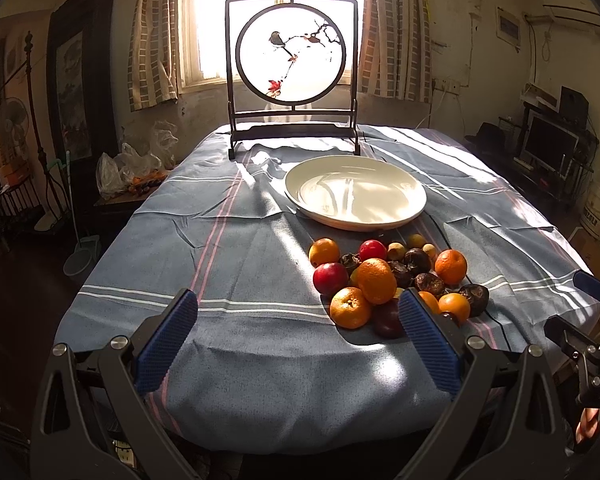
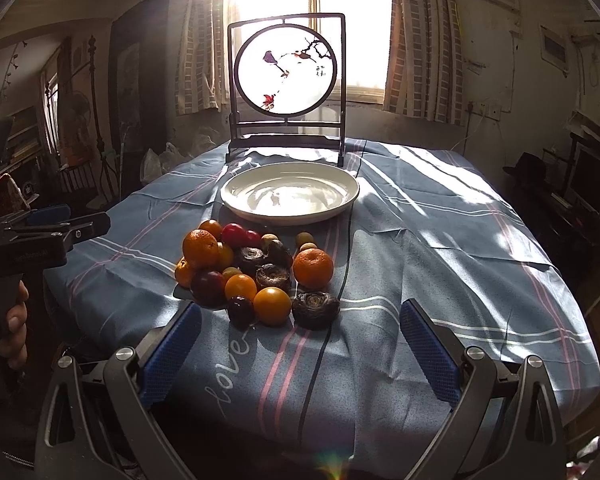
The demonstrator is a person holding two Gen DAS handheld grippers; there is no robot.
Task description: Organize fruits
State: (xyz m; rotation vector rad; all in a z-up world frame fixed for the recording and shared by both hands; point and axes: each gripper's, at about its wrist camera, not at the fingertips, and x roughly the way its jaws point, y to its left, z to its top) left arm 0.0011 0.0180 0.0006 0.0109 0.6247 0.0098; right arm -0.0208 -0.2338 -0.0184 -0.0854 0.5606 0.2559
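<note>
A pile of fruit (image 1: 396, 280) lies on the blue striped tablecloth: oranges (image 1: 377, 281), red plums (image 1: 330, 278), dark wrinkled fruits (image 1: 428, 283) and small yellow ones. Behind it stands an empty white plate (image 1: 355, 192). My left gripper (image 1: 300, 320) is open and empty, near the table's front edge, left of the pile. In the right wrist view the pile (image 2: 256, 272) and plate (image 2: 290, 192) show again. My right gripper (image 2: 300, 328) is open and empty, just in front of the pile, a dark fruit (image 2: 315, 309) nearest.
A framed round bird painting on a stand (image 1: 292, 76) stands at the table's far edge before the window. The tablecloth (image 1: 220, 248) hangs over the front edge. Plastic bags (image 1: 128, 172) sit on a side table at left. A monitor (image 1: 548, 144) stands at right.
</note>
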